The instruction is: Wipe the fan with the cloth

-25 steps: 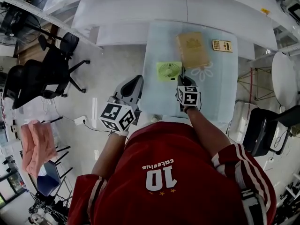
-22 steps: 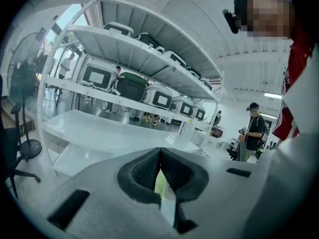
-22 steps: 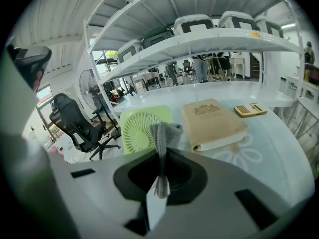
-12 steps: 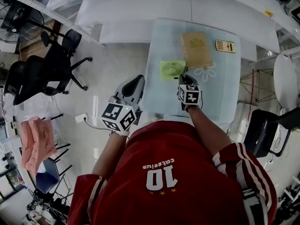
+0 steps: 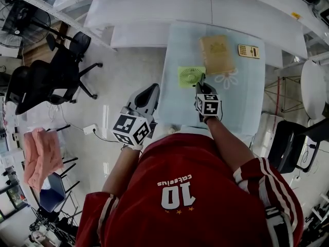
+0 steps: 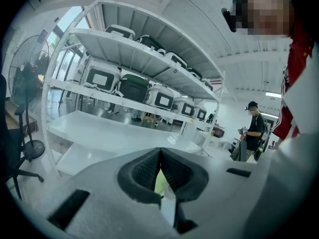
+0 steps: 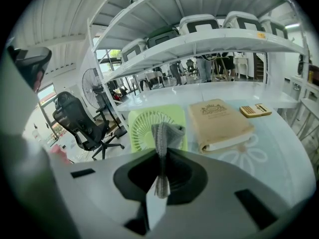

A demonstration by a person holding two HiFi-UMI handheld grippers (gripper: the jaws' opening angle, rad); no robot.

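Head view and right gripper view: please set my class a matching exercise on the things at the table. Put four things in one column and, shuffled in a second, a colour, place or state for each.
Column one:
1. fan
2. book
3. calculator
4. cloth

Column two:
a. grey, pinched in the jaws of the right gripper
b. tan and thick, lying between the fan and the calculator
c. light green, square, flat on the table
d. small, near the table's far right corner

Pairs: 1-c, 2-b, 3-d, 4-a.
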